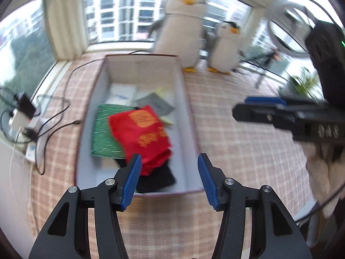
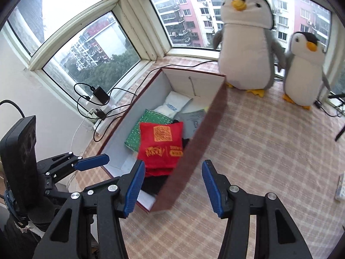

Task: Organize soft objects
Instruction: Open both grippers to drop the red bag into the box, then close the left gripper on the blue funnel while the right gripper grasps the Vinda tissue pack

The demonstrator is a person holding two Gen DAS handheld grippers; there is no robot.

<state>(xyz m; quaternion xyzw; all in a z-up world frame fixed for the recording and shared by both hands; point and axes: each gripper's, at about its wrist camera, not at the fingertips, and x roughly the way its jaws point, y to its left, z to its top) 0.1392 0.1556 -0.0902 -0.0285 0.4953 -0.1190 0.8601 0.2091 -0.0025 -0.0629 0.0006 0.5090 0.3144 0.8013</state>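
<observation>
An open box with white inside walls lies on the checked cloth. In it a red cloth bag with orange print lies on top of a green pouch, a black item, a grey pouch and a white packet. My left gripper is open and empty above the box's near end. My right gripper is open and empty over the box's near right wall; it also shows in the left wrist view.
Two plush penguins, a large one and a small one, stand behind the box by the window. Chargers and cables lie left of the box. A ring light stands at the right.
</observation>
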